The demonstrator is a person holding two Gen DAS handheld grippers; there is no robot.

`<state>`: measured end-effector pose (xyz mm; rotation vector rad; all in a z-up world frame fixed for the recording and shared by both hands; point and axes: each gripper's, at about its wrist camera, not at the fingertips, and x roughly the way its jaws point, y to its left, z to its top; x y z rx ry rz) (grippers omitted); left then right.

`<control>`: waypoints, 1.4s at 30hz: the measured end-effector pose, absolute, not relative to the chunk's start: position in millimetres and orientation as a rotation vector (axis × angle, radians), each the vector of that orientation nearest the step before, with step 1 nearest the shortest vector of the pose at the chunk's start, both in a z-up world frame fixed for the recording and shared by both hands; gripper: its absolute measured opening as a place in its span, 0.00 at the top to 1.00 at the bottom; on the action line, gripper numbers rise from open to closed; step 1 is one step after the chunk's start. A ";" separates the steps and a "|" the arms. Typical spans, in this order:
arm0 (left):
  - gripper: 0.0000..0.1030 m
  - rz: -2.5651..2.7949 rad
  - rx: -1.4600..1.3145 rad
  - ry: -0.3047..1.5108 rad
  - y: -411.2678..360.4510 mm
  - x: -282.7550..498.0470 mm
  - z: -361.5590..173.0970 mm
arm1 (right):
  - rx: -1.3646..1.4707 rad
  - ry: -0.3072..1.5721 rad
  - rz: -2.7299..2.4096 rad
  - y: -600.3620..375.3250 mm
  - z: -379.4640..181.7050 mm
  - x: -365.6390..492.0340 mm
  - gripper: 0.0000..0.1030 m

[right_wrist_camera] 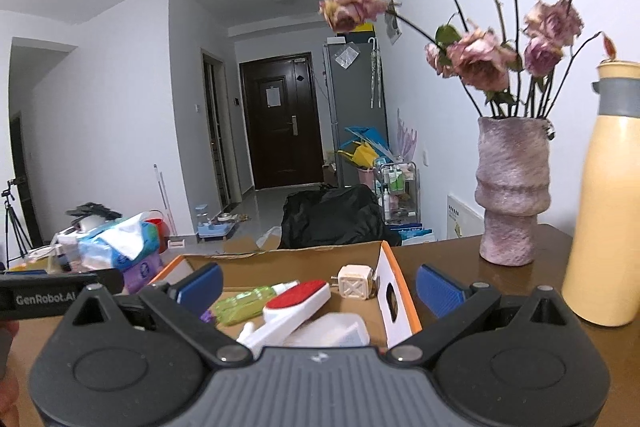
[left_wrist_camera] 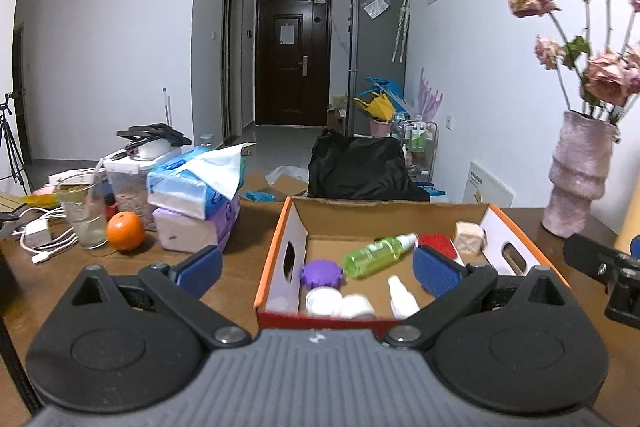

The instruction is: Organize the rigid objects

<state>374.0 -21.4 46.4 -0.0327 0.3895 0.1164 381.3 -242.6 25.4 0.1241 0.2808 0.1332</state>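
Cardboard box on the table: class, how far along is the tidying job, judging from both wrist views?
Looks done: the cardboard box already holds a green spray bottle, purple disc, red-topped brush and beige cube. In hand: nothing; left tongs and right tongs are open and empty. Possibly left: the orange beside the box.

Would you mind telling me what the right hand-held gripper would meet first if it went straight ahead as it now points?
Most likely the red-and-white brush lying in the cardboard box, which sits between the open fingers of the right hand-held gripper. The cube-shaped plug lies just behind it. Depth is hard to judge in this fisheye view.
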 end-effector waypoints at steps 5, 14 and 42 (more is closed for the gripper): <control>0.00 0.103 -0.014 0.396 -25.8 326.5 52.6 | 0.111 0.277 0.140 -242.7 33.5 332.5 0.00; 0.00 0.108 -0.002 0.429 -31.6 225.5 51.4 | 0.082 0.323 0.152 -243.0 35.5 237.5 0.00; 0.00 0.083 -0.014 0.443 -33.6 129.2 47.6 | 0.047 0.356 0.167 -241.0 29.8 128.7 0.00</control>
